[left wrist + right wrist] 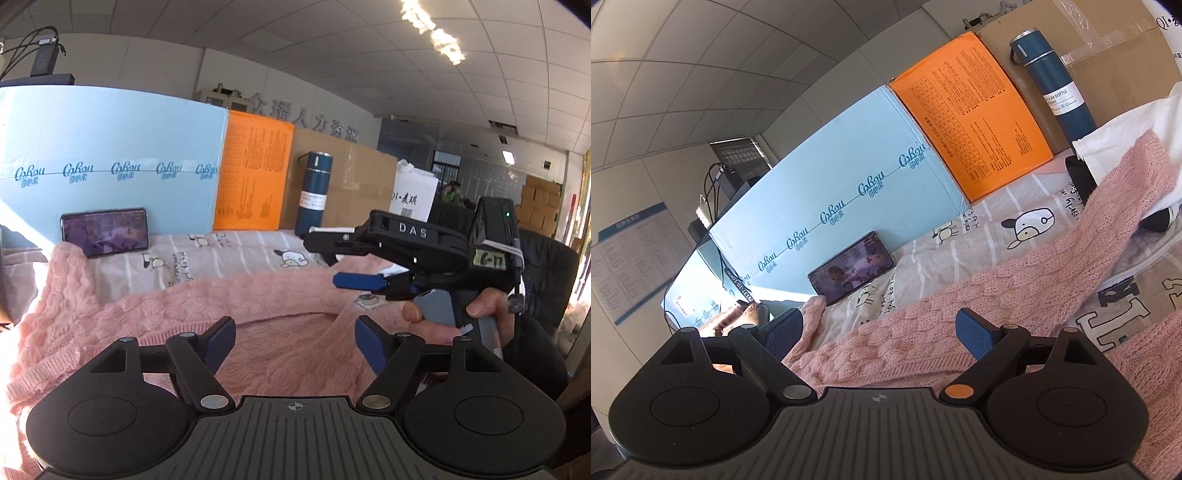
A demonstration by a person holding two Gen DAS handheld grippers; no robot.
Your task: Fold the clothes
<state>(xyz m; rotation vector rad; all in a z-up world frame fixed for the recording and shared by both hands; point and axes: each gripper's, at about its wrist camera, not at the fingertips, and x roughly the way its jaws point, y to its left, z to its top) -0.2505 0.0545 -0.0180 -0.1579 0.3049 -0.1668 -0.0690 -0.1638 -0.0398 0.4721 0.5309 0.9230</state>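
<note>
Pink knit sweater (280, 314) lies below both released jaws, left gripper (295, 341) and right gripper (875, 334); loose cable-knit could snag a pad, undoing the fold.

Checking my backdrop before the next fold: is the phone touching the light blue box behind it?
Touching. In the right wrist view the phone stands tilted on the bedsheet, its top edge leaning against the light blue box with no gap showing.

The sweater (122, 325) is pink with a cable-knit pattern. Under it, the bedsheet (982, 236) is pale grey with white stripes and little cartoon cows. Behind sit a light blue box (110, 155), an orange box (255, 177), plain brown cardboard (358, 184) and a dark teal bottle (314, 192).
</note>
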